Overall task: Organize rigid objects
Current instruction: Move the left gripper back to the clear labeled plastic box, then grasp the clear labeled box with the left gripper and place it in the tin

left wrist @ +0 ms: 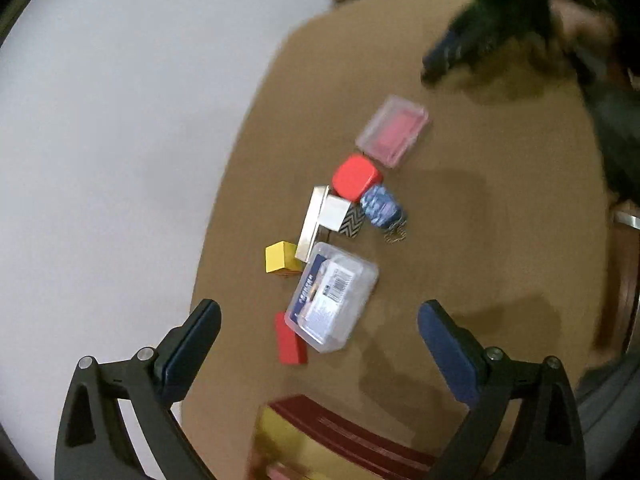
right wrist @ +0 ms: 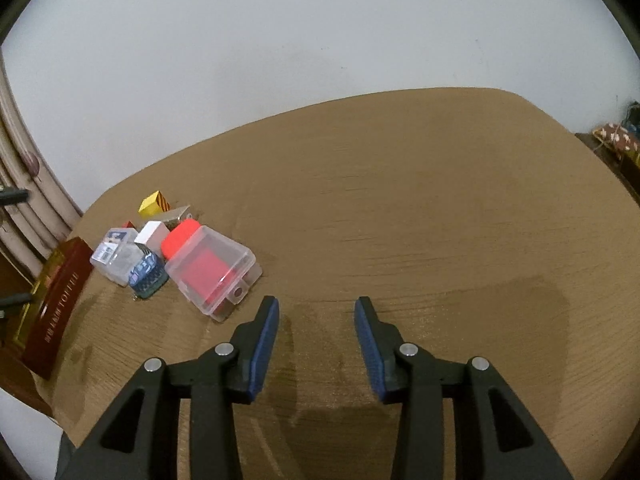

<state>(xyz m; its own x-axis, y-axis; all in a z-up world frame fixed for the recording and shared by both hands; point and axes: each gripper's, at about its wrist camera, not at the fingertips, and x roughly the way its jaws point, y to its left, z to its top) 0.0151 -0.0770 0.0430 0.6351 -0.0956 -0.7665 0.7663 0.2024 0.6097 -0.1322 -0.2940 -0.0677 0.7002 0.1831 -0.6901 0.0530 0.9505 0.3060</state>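
Observation:
A cluster of small boxes lies on the brown wooden table [left wrist: 460, 240]. In the left wrist view I see a clear case with a red insert [left wrist: 393, 131], a red box [left wrist: 356, 177], a blue patterned box [left wrist: 382, 205], a white box [left wrist: 333, 213], a yellow cube [left wrist: 281, 257], a clear labelled case [left wrist: 334, 296] and a small red block [left wrist: 290, 340]. My left gripper [left wrist: 320, 316] is open above the labelled case. My right gripper [right wrist: 316, 312] is open and empty, just right of the clear red case [right wrist: 212, 268]. The red box [right wrist: 180, 238] and yellow cube [right wrist: 153, 203] lie behind it.
A dark red and gold book [left wrist: 340, 436] lies at the table's near edge in the left wrist view, and at the left edge in the right wrist view [right wrist: 56, 300]. A white wall [right wrist: 320, 20] backs the table. The other gripper shows blurred at the top right [left wrist: 480, 40].

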